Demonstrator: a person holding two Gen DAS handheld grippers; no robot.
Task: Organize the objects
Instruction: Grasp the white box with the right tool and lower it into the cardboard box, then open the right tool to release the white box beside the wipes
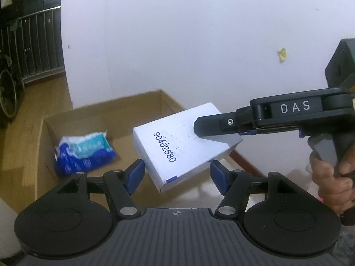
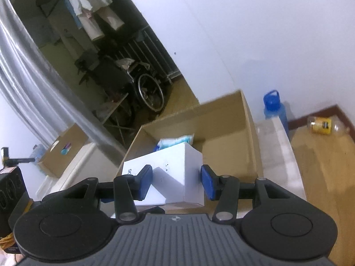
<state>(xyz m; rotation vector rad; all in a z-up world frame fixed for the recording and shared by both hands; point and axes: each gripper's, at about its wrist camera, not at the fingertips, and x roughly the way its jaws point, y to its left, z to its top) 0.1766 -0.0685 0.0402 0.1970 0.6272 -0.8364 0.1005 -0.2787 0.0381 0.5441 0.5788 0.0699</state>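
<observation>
White box (image 1: 177, 148) marked 90462580 is hanging tilted above the cardboard carton (image 1: 97, 115), clamped in the right gripper (image 2: 177, 180); left gripper (image 1: 177, 175) standing apart, gripping nothing.

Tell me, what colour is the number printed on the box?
Dark blue on the white box, clearest in the left wrist view.

The white box (image 1: 184, 146) in my right gripper (image 2: 176, 182) looked like smooth matt card. The open carton (image 1: 102, 119) was plain brown corrugated cardboard. Inside it, the blue packet (image 1: 85, 154) had a glossy, crinkled plastic wrap. My pads (image 1: 134, 176) looked like ribbed blue rubber on matt black plastic arms.
</observation>
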